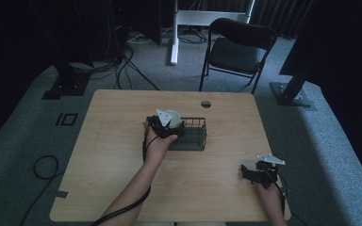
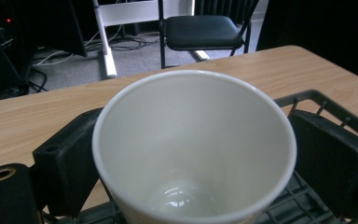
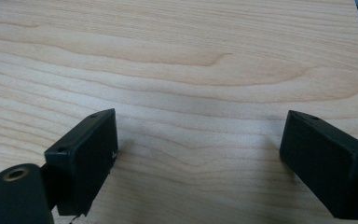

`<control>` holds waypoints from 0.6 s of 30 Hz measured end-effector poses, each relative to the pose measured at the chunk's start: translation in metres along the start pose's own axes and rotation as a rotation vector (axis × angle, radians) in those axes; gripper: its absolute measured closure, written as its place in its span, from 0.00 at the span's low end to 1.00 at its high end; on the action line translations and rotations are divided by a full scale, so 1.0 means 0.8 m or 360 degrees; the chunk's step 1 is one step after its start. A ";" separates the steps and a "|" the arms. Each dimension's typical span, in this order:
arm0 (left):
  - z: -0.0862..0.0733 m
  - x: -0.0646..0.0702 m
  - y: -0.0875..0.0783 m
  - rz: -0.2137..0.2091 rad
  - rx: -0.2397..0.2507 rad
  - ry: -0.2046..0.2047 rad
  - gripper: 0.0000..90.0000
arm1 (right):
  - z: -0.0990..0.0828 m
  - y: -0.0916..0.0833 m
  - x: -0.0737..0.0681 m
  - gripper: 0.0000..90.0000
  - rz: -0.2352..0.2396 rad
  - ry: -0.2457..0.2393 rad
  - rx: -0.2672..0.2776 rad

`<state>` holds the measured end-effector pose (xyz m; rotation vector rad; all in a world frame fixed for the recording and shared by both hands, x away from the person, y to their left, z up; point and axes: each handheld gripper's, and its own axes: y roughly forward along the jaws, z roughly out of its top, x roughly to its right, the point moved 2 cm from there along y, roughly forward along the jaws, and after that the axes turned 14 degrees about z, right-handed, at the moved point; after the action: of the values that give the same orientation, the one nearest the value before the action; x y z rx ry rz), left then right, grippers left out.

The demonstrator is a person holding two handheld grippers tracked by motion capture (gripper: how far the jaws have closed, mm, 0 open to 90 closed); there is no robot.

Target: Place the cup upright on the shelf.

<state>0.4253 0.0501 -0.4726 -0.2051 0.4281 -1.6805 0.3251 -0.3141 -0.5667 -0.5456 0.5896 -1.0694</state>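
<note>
The left gripper [image 1: 168, 125] clasps a white paper cup [image 2: 193, 149] over the wire basket [image 1: 195, 136], light and crushable, best held gently mid-wall, while the right gripper [image 3: 198, 163] gapes empty.

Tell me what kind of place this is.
Probably a lab or studio set up for recording: a wooden table on grey carpet, ringed by black curtains, with a folding chair and loose cables behind.
</note>
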 end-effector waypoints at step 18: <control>-0.010 -0.015 -0.035 -0.0051 0.0018 0.0017 0.10 | 0.000 0.000 0.000 0.12 -0.0001 -0.0003 0.0000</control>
<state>0.3987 0.0658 -0.4675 -0.1958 0.4251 -1.7159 0.3252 -0.3143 -0.5667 -0.5468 0.5876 -1.0691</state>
